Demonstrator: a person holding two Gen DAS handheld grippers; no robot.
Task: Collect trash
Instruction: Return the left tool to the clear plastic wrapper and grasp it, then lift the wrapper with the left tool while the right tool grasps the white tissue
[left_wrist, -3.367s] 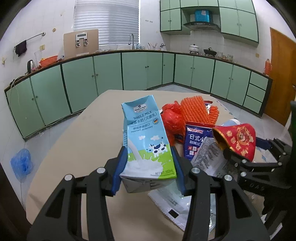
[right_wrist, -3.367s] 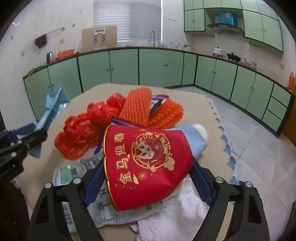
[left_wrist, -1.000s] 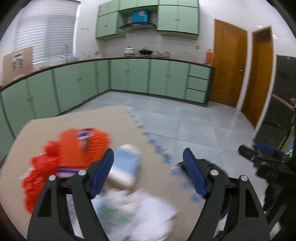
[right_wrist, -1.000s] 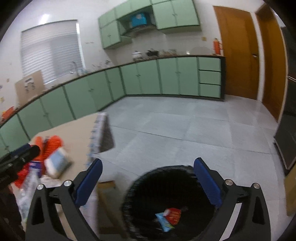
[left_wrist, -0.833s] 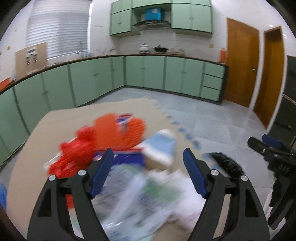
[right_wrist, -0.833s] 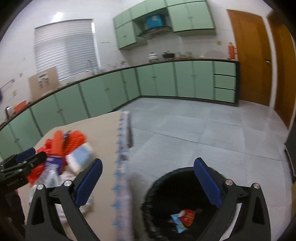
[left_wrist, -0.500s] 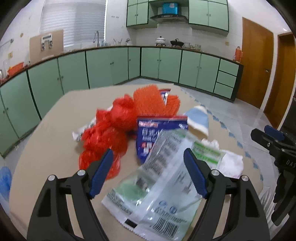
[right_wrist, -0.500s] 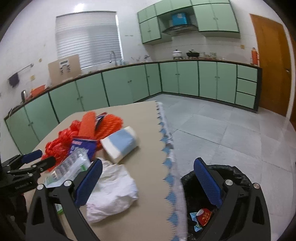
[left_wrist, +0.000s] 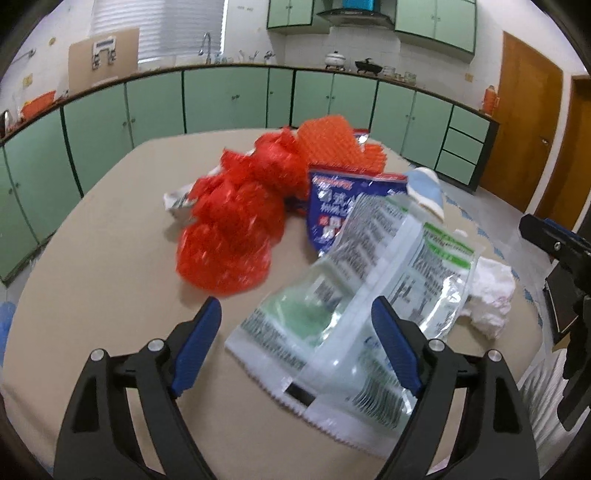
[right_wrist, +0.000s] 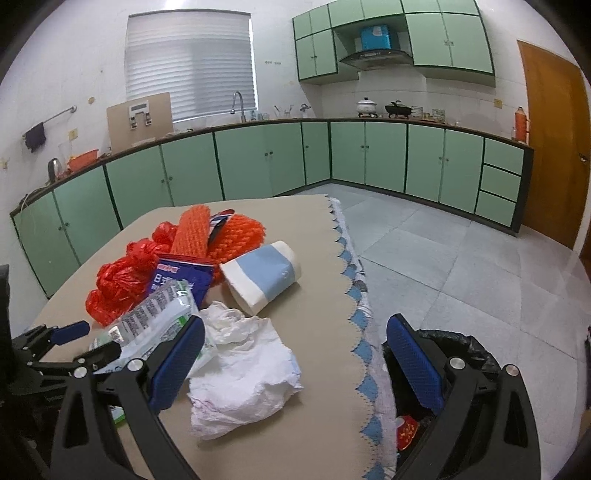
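Tabletop (right_wrist: 317, 369) lies bare along its scalloped blue-and-white edge, with open tiled floor beyond and a black-lined bin (right_wrist: 465, 347) just below that edge. Left gripper (left_wrist: 295, 343), jaws opening and pressing on nothing, hovers over a glossy printed plastic wrapper (left_wrist: 354, 295) (its lower end between the pads). Right gripper (right_wrist: 295, 362) stands spread and empty above crumpled white tissue (right_wrist: 243, 376). Behind sit a crinkled red bag (left_wrist: 232, 225), orange netting (right_wrist: 221, 232) and a blue-banded roll (right_wrist: 262, 277).

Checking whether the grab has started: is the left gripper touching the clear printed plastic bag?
Apart. The left wrist view shows the left gripper opening, both pads clear of the clear plastic bag lying flat beneath.
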